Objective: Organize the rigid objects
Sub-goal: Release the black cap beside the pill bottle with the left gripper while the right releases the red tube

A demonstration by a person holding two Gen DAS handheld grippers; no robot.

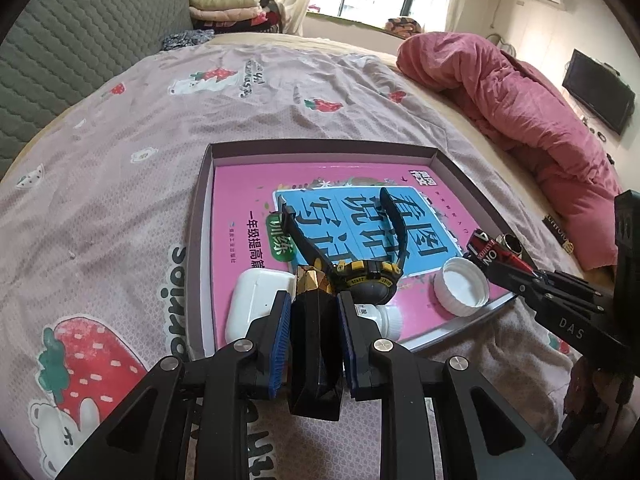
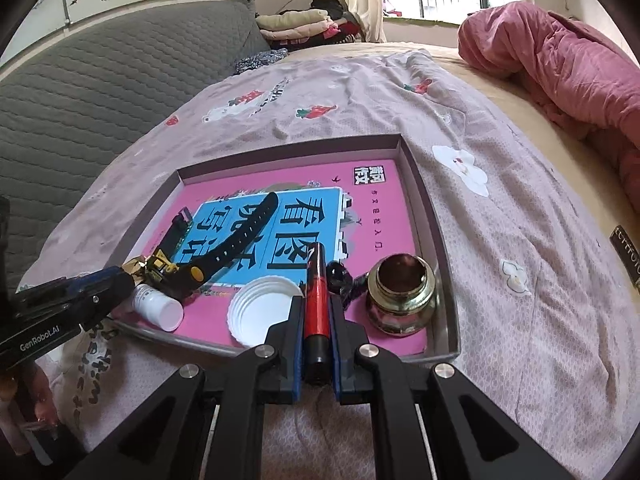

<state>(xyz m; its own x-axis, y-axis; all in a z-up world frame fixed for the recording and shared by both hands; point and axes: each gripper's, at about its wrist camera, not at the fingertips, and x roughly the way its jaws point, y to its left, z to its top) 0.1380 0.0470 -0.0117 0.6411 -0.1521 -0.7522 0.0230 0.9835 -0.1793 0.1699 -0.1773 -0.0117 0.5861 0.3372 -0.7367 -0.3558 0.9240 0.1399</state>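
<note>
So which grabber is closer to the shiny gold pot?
Right. The right gripper, shut on a red and black tube, is just beside the gold pot, white cap on its other side. The left gripper holds a black and gold piece across the tray, by the watch.

Hidden behind the left tongs [image 1: 314,320]: lower end of the white rounded earbud case [image 1: 256,300] and most of the small white plastic bottle [image 1: 384,318]. Behind the right tongs [image 2: 316,330]: near rim of the white ribbed screw cap [image 2: 262,308]. Unreadable: small print on the pink book cover [image 2: 384,216].
</note>
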